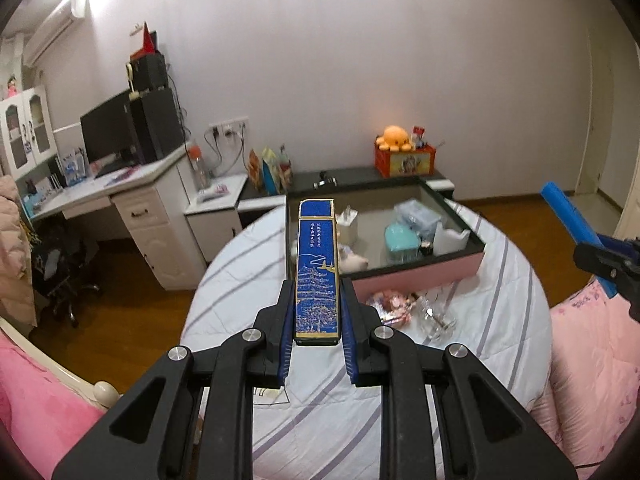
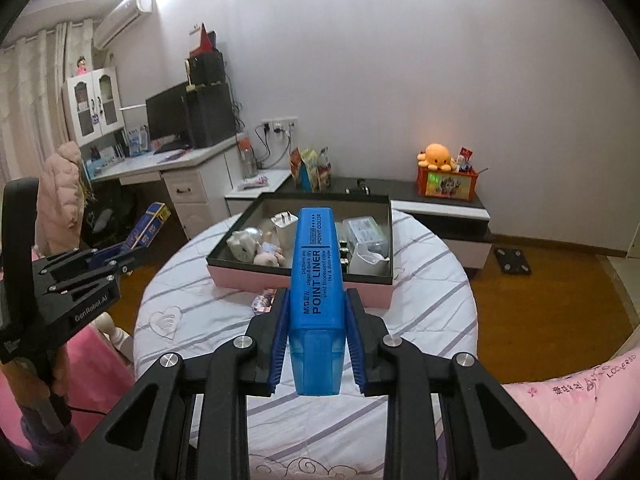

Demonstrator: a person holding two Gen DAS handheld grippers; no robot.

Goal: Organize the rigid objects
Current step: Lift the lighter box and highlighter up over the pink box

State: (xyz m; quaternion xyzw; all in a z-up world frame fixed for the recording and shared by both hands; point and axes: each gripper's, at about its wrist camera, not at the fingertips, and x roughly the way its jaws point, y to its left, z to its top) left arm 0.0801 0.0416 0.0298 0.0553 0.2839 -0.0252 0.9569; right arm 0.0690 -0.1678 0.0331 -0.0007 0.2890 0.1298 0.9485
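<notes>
Left wrist view: the left gripper (image 1: 317,312) is clamped on a blue-and-gold case (image 1: 317,272), which juts forward over the bed (image 1: 248,272) toward the tray (image 1: 424,276). The right gripper (image 1: 612,258) shows at the right edge.

Right wrist view: the right gripper (image 2: 316,320) is clamped on a blue highlighter (image 2: 316,296), raised above the bed near the tray's (image 2: 248,276) near wall. The left gripper (image 2: 116,258), far left, carries the case (image 2: 150,228).

The blue highlighter (image 2: 317,300) covers the middle of the pink-sided tray (image 2: 248,280), hiding some of its contents. The blue lacquered case (image 1: 317,276) hides the tray's left part in the left wrist view. Small packets (image 1: 394,306) on the bedspread blur beyond reading. The left gripper's (image 2: 120,258) handle runs off the frame's edge.
</notes>
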